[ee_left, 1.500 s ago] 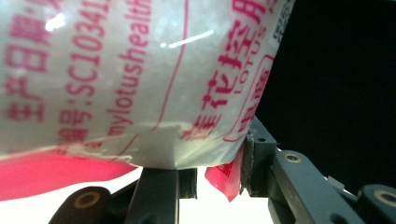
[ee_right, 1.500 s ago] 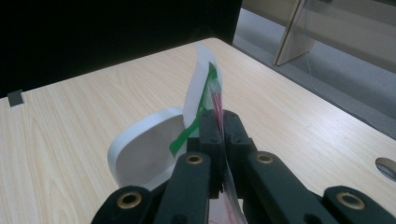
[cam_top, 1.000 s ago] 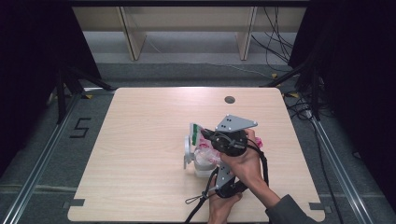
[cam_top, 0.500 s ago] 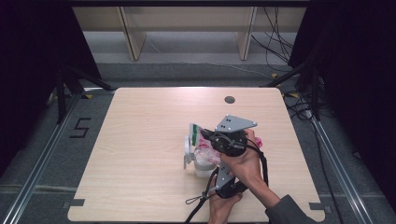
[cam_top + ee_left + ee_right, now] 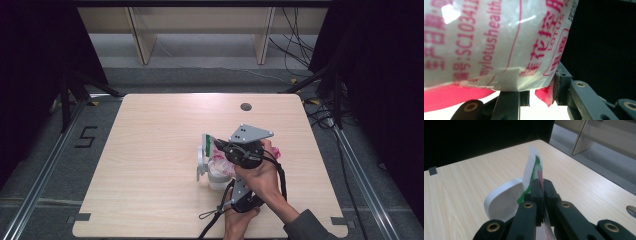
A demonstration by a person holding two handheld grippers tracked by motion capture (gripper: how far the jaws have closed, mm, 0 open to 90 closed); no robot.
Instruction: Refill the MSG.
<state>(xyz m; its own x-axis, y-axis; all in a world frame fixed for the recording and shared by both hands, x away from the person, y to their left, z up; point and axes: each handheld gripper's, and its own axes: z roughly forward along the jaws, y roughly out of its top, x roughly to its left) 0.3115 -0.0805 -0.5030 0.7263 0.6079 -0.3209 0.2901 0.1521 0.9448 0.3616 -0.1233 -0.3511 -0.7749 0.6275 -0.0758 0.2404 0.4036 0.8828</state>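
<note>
Fingers [image 5: 537,191] of the right gripper [image 5: 540,185] are clamped on a thin flap [image 5: 532,167], white with green edge and a red line; the flap stands upright out of the jaw tips, long axis running up and away from them. Just behind it lies a white lid [image 5: 501,201], tilted. Left gripper [image 5: 536,93]: jaws sit either side of the packet [image 5: 494,42], a white pouch with red print and a pink lower edge. The right-hand jaw touches its corner; a firm squeeze is likely, but this close the contact on the other jaw is hard to read.

High view: both grippers meet over the packet [image 5: 220,162], right of table [image 5: 150,150] centre, toward the near edge. Right gripper [image 5: 220,145] is on top, at the far side, its grey plate [image 5: 250,133] above it. Left gripper [image 5: 227,187] comes up from below, nearer the person.

Judgement: the flap is the packet's top edge, held by the right; body held by the left. The next pull turns on this: flap lies beyond and above the body, so tearing means parting the hands along that axis. Right hand is nearer the flap.
</note>
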